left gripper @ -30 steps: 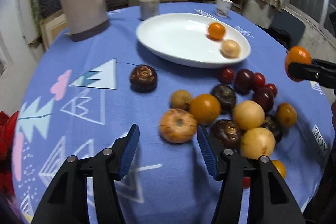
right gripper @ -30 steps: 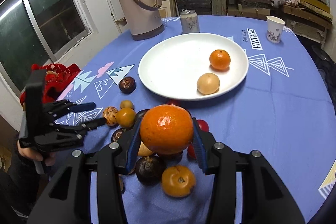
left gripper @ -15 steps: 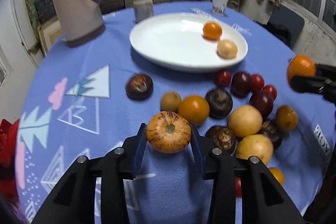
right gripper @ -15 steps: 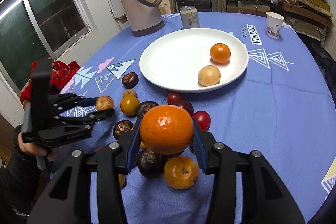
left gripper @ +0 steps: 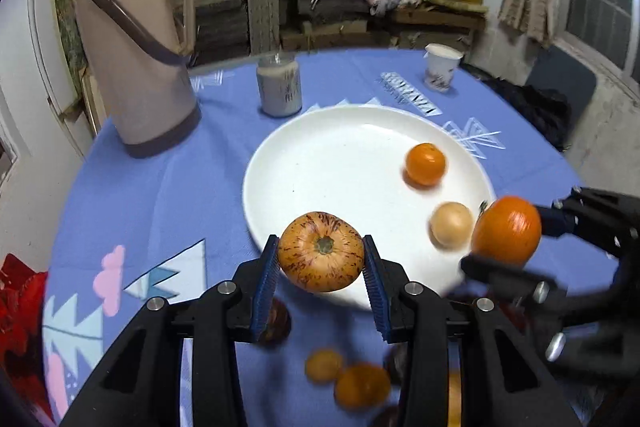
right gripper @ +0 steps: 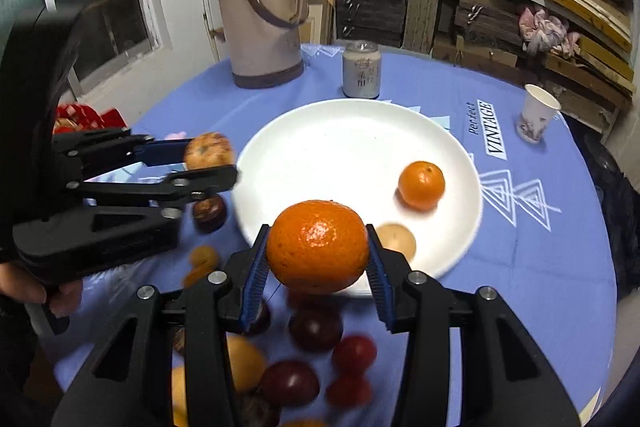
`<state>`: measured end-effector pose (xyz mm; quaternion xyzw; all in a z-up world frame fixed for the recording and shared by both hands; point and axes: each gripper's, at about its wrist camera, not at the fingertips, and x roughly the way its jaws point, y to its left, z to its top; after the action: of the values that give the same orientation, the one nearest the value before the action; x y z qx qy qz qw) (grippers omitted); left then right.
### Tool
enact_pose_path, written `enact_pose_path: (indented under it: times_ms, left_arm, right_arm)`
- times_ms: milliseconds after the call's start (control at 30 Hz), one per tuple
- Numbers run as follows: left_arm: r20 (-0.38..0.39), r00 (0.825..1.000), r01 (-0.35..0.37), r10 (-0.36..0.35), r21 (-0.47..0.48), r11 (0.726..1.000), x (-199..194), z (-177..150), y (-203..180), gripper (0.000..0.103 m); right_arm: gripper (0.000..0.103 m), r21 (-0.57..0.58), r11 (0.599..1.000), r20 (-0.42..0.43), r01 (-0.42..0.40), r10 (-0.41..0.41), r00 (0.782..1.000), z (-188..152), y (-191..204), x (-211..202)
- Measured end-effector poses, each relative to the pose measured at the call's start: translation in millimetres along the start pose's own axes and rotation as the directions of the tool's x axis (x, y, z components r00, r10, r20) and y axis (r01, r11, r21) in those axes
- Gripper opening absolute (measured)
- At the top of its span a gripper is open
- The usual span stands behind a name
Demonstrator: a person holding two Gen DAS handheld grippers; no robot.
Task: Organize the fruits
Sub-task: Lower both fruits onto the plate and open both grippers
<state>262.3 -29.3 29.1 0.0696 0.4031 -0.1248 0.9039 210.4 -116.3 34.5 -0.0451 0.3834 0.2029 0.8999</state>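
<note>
Streaked fruit [left gripper: 321, 251], newly clamped in the left gripper [left gripper: 320, 269], and orange [right gripper: 318, 251], gripped by the right gripper [right gripper: 316, 267], are being carried from the pile to the plate's [left gripper: 340, 147] 6 o'clock rim, for release there.

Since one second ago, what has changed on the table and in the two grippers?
The left gripper, open then, closed on the speckled fruit and lifted it from the table toward the plate. The right gripper carried its orange toward the plate too. Unchanged: the small orange and pale fruit on the plate, the flask, can and cup.
</note>
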Motion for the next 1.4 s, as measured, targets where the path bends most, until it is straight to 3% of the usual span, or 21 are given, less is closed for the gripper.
enact_pose_path:
  times_ms: [133,367,400,467,500,667,733,767,1067,1200,1400]
  left_arm:
    - [-0.051,0.998,-0.023,0.022,-0.022,1.000,33,9,1,0.041]
    - [-0.080,0.997,-0.021,0.016,-0.065,0.998,48,10,11,0.044]
    - [-0.083,0.996,-0.022,0.015,-0.080,0.997,47,10,14,0.048]
    - [-0.062,0.998,-0.032,0.026,-0.101,0.994,40,10,19,0.074]
    - [-0.045,0.999,-0.035,0.030,-0.105,0.994,35,10,20,0.079]
    - [0.002,1.000,-0.028,0.028,-0.081,0.996,4,-2,17,0.082]
    - [0.017,1.000,-0.021,0.022,-0.062,0.998,-12,-14,15,0.088]
    - [0.029,0.999,-0.023,0.024,-0.048,0.999,-20,-22,13,0.089]
    - [0.079,0.996,-0.049,0.044,0.071,0.996,-74,-80,-8,0.091]
    - [0.077,0.997,-0.026,0.020,0.083,0.996,-88,-102,-15,0.094]
    - [0.035,0.999,0.022,-0.026,0.108,0.994,-91,-138,-28,0.094]
  right_arm:
    - [0.044,0.009,1.000,-0.044,0.010,-0.010,0.999,7,-10,34]
    - [0.047,-0.003,1.000,-0.047,0.031,-0.031,0.998,12,-21,52]
    - [0.053,0.001,0.999,-0.025,0.038,-0.038,0.999,12,-23,48]
    - [0.062,0.025,0.999,0.007,0.026,-0.026,1.000,10,-27,38]
    - [0.067,0.036,0.999,0.022,0.020,-0.021,1.000,9,-29,32]
    - [0.073,0.067,0.998,0.096,0.015,-0.022,0.995,-4,-38,-8]
    - [0.093,0.082,0.997,0.149,0.014,-0.026,0.989,-18,-40,-31]
    - [0.096,0.081,0.997,0.175,0.014,-0.028,0.984,-25,-40,-42]
    - [0.098,0.078,0.997,0.162,0.016,-0.028,0.986,-90,-28,-97]
    - [0.098,0.092,0.996,0.101,-0.022,0.013,0.995,-112,-20,-104]
    - [0.098,0.048,0.999,0.017,0.024,-0.024,1.000,-140,-3,-101]
